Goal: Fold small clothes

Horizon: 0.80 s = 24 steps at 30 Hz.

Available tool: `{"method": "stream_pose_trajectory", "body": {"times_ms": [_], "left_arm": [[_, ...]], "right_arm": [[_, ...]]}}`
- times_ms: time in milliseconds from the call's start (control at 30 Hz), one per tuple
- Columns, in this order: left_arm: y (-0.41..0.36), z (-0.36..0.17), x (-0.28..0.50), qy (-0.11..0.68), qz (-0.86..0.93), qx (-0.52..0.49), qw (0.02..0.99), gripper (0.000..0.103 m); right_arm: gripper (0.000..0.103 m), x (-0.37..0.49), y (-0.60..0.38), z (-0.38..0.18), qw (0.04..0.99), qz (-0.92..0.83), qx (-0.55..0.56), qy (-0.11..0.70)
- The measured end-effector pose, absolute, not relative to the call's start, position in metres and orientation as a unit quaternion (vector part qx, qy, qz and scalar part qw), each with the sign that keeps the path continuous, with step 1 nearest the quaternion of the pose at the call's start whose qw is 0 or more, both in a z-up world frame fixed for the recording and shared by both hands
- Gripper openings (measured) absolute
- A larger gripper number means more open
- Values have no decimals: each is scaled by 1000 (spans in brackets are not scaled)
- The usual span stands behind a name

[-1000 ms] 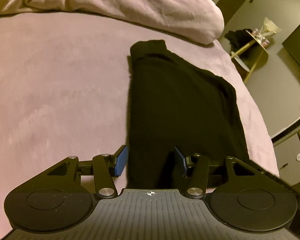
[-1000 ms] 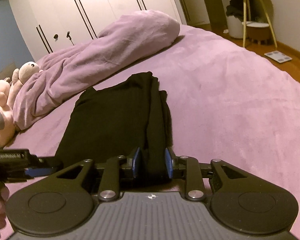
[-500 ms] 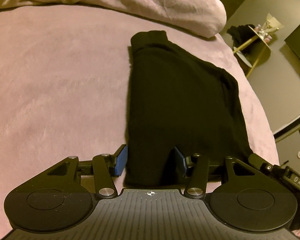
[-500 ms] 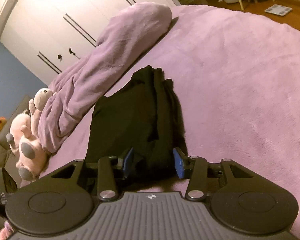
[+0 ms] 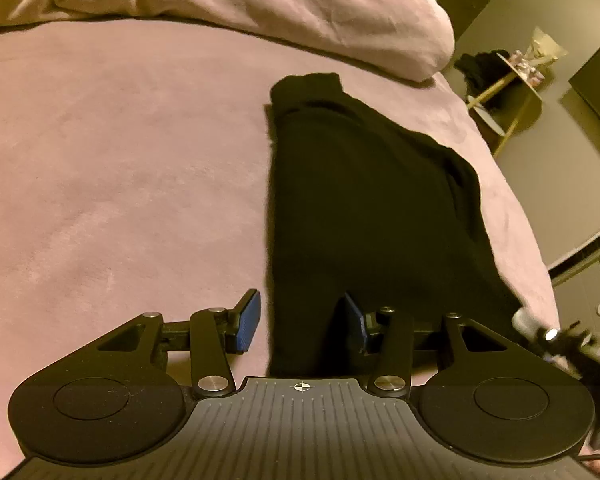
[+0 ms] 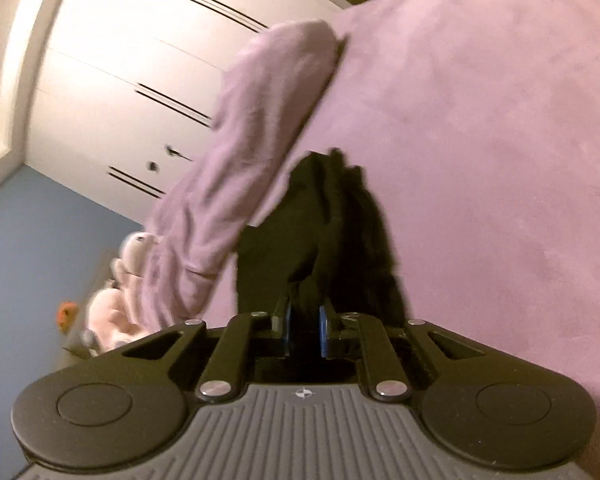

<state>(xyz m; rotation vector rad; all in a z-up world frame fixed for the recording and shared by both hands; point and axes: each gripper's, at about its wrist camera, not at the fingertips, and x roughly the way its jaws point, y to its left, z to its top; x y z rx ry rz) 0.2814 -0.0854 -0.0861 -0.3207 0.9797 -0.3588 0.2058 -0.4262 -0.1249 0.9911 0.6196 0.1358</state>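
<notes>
- Nearest, the left gripper (image 5: 302, 318) stands wide apart at the near hem of the black garment (image 5: 364, 200), one blue pad on the bedspread beside its left edge, the other over the cloth; it grips nothing.
- The right gripper (image 6: 304, 330) is drawn narrow and pinches a bunch of the black garment (image 6: 332, 232) at the near right corner.
- The garment lies on the purple bedspread (image 5: 120, 180), already narrowed into a long strip, right of the bed's middle.
- It looks light, limp and soft, so it should sag and crease wherever unsupported; the two near corners seem the sound places to grip.
- Its long axis runs away from the grippers, the narrow far end pointing toward the rumpled duvet (image 5: 260, 4).
</notes>
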Motion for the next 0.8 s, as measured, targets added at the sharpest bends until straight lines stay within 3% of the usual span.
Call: {"method": "stream_pose_trajectory", "body": {"times_ms": [467, 800], "left_arm": [[-93, -90, 283, 472, -179, -135, 853, 50], [-95, -90, 283, 474, -175, -130, 853, 50]], "right_arm": [[12, 214, -391, -111, 898, 17, 277, 343], [12, 214, -375, -105, 914, -8, 203, 351]]}}
